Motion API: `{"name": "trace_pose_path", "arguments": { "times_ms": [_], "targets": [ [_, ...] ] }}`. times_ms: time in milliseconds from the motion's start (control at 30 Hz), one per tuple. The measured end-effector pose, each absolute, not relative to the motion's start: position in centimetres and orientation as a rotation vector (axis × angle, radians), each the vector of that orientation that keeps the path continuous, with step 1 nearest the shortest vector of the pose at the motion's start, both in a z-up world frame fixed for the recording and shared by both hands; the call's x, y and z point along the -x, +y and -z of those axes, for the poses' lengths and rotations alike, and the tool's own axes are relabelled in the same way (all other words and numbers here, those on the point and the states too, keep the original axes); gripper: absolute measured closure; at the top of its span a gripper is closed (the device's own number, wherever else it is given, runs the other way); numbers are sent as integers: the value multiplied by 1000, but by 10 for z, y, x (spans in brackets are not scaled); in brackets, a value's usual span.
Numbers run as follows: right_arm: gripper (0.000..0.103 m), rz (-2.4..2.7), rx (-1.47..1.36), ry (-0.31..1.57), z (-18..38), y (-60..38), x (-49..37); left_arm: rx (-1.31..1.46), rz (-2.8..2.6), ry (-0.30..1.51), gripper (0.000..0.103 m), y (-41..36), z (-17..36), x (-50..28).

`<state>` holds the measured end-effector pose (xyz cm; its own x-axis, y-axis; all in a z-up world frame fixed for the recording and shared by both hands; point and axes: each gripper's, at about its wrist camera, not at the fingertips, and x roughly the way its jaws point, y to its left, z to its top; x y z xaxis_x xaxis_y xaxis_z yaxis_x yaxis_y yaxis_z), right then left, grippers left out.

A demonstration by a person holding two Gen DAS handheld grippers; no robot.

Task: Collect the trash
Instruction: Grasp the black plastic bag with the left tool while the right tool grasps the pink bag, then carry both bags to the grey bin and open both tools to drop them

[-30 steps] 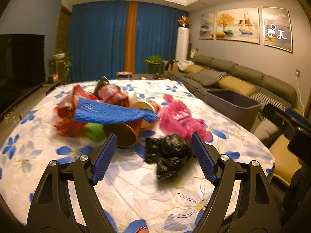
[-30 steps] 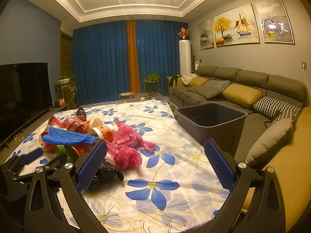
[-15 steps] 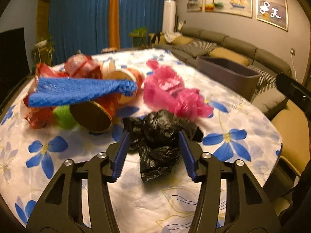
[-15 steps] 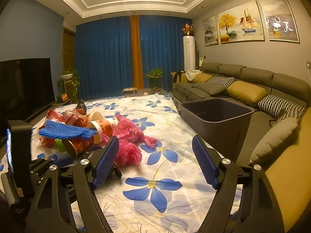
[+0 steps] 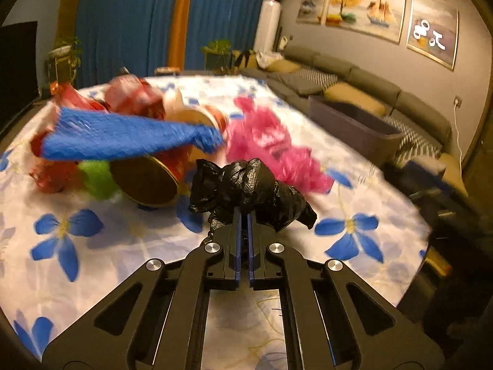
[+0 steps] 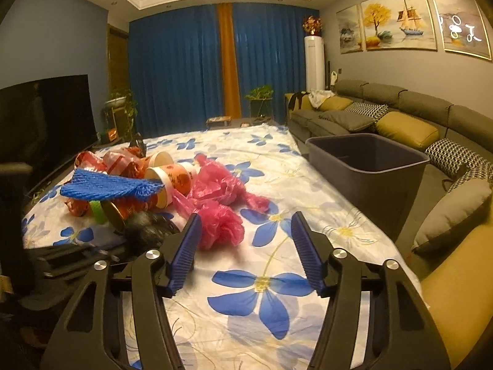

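My left gripper is shut on a crumpled black plastic bag and holds it just above the flowered tablecloth. The bag shows blurred in the right wrist view. Behind it lies a trash pile: a blue foam net, a pink plastic bag, paper cups, red wrappers and a green piece. My right gripper is open and empty, low over the table, with the pink bag just ahead of its left finger. A dark grey bin stands off the table's right edge.
A grey sofa with yellow and patterned cushions runs along the right wall behind the bin. A television stands on the left. The table's right edge drops off between cloth and bin. Blue curtains hang at the back.
My left gripper has closed fully on the black bag and lifted it a little. My right gripper has narrowed its opening and moved toward the pink bag.
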<state>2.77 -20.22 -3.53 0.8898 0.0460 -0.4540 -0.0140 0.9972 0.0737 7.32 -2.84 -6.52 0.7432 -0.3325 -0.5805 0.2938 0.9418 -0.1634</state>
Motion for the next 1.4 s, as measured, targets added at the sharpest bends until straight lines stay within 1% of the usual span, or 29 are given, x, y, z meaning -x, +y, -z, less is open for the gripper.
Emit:
{"name": "trace_pose_path", "arguments": {
  "times_ms": [100,233,267,367,567,733,767,800,833,900,967,1400],
  "targets": [
    [51,-44,-73,494,40,-196,-42,75,318,580,101,-16,46,-61],
    [52,-60,-77,525,46,-187,-60,88,258,509,101,2,27,-51],
    [52,-64,-76,532,47,-185,-64,89,247,501,101,5,25,-50],
    [59,-66,-73,560,50,-178,-79,107,234,496,101,13,21,-51],
    [62,-87,-93,628,57,-171,-100,126,229,504,101,22,24,-56],
    [75,-96,-101,681,63,-168,-116,139,232,508,100,25,28,-61],
    [82,-100,-94,687,64,-167,-118,141,233,508,100,25,29,-61],
    [87,-105,-90,693,65,-166,-120,144,232,509,100,26,29,-61],
    [88,-113,-87,698,65,-165,-122,146,232,510,100,27,29,-62],
    [97,-128,-82,695,65,-163,-121,149,232,511,100,28,30,-62],
    [100,-126,-74,680,63,-164,-117,151,232,511,100,29,29,-62],
    [101,-127,-97,528,28,-191,-49,144,261,493,100,18,22,-60]
  ]
}}
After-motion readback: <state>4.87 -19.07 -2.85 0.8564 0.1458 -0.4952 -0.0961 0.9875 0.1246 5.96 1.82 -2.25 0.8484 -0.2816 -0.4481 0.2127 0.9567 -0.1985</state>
